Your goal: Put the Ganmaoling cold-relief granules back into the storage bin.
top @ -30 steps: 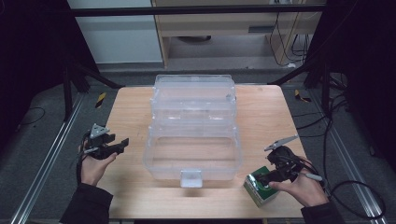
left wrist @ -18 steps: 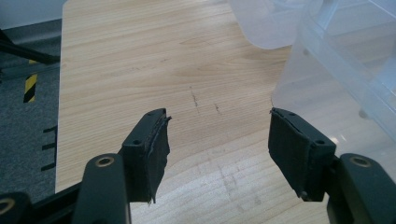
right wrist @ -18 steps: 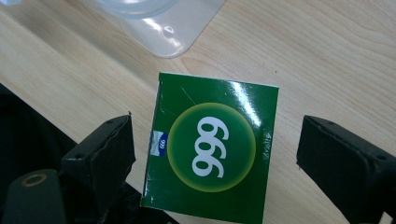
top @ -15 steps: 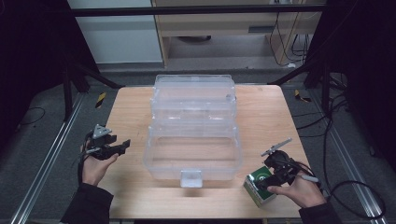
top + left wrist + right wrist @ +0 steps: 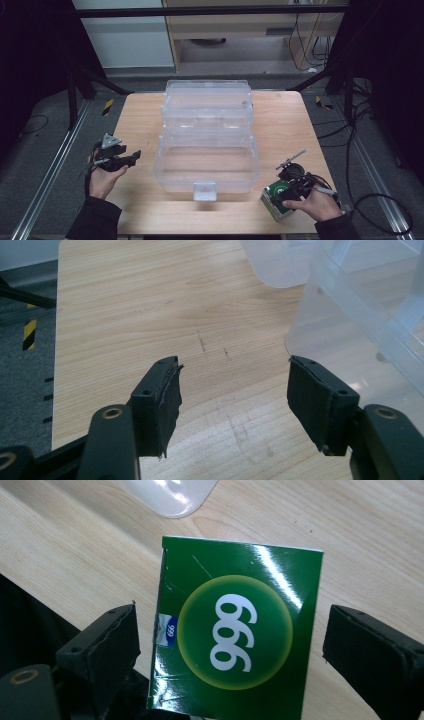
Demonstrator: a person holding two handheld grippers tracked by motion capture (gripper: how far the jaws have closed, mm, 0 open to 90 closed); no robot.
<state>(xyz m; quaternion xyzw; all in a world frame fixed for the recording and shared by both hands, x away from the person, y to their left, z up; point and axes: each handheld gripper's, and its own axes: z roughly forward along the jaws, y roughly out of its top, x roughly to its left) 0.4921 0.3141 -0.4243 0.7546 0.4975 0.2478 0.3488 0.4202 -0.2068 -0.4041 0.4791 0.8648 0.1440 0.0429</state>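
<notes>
While the left tongs (image 5: 131, 157) idle spread, the green box (image 5: 235, 630) lies between the spread right tongs (image 5: 227, 645), untouched.

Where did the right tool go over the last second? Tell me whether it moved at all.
Yes. The right tool dropped toward the table's near edge, away from the clear box, and now straddles the green carton, jaws open.

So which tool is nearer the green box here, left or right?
Right. The right tool is open with its jaws on either side of the green box, not yet closed on it. The left tool is open at the table's opposite edge, beyond the clear bin.
</notes>
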